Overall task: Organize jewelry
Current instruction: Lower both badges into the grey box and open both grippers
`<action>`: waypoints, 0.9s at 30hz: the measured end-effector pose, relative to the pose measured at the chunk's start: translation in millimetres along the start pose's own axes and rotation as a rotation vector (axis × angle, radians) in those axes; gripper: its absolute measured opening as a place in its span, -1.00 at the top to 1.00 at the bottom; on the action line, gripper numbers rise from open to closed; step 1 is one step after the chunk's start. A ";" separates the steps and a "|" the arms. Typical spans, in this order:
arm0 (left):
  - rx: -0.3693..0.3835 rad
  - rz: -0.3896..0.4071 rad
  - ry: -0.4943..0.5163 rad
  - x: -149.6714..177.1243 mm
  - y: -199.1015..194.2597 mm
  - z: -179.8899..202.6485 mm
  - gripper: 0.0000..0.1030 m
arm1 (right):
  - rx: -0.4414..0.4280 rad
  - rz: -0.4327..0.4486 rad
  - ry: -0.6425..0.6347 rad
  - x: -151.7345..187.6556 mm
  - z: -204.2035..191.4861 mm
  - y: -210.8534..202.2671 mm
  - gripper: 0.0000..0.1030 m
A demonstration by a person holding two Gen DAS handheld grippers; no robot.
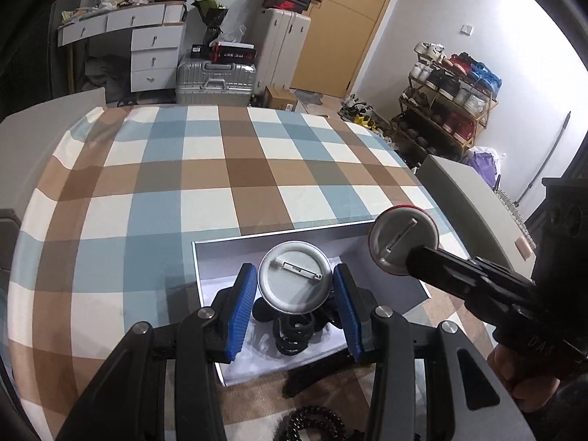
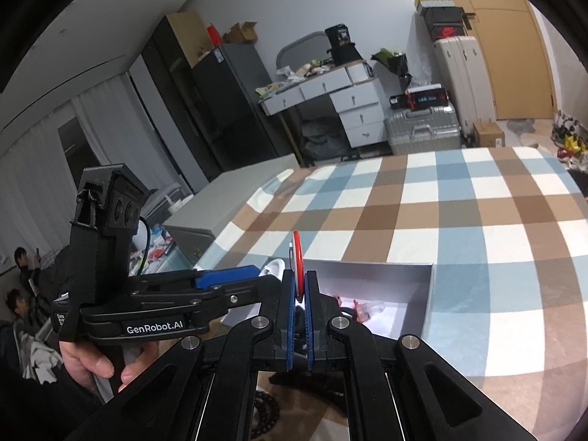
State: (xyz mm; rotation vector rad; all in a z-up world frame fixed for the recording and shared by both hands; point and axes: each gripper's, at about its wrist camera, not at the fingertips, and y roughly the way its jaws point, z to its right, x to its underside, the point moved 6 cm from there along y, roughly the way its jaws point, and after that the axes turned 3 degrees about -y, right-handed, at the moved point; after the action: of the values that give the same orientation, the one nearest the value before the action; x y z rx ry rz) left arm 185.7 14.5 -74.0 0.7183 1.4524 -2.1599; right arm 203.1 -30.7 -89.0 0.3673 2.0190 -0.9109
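**A:** What am I holding on each side?

**B:** I see the left gripper (image 1: 294, 305) hanging over the open white box (image 1: 205, 257). Between its blue pads (image 1: 240, 316) sits a silver pin badge (image 1: 292, 279), back side up with the pin bar showing. I can't tell whether the pads press its rim or stand just off it. The right gripper (image 2: 300, 316) has its jaws pressed together on the red-rimmed badge (image 2: 297, 257), held on edge; from the left camera that badge (image 1: 402, 242) hangs above the box's far right corner.

**A:** How much room do I have around the box?

**B:** The box sits near my edge of the checked tablecloth (image 1: 220, 169). Beyond its far wall the cloth runs open and flat all the way to the table's far edge. Inside the box, under the left gripper, there is a dark coiled piece (image 1: 294, 334). A black chain (image 1: 316, 422) lies on the cloth just outside the near wall, below the fingers.
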 end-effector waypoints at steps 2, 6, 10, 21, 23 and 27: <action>0.010 -0.007 -0.006 0.8 2.9 -1.2 0.28 | 0.005 -0.013 0.005 3.0 2.7 5.5 0.92; 0.015 -0.019 -0.002 1.7 8.2 -1.7 0.28 | 0.014 -0.031 0.027 8.8 9.4 13.4 0.92; 0.013 -0.031 0.009 3.4 12.6 -1.1 0.28 | 0.024 -0.048 0.027 12.6 12.5 18.5 0.92; 0.030 -0.029 0.014 -1.4 17.3 0.0 0.28 | 0.040 -0.068 0.012 13.0 12.3 23.1 0.86; 0.037 -0.013 0.016 -2.3 17.5 -0.4 0.27 | 0.042 -0.074 0.018 13.6 13.5 24.9 0.86; 0.043 -0.006 0.013 -2.6 18.5 -3.4 0.19 | 0.054 -0.068 0.031 14.2 15.7 22.2 0.81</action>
State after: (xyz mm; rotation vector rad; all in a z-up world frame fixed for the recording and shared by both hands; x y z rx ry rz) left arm 199.6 11.4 -86.5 0.7456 1.4207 -2.2014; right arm 216.6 -27.9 -116.4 0.3457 2.0496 -1.0089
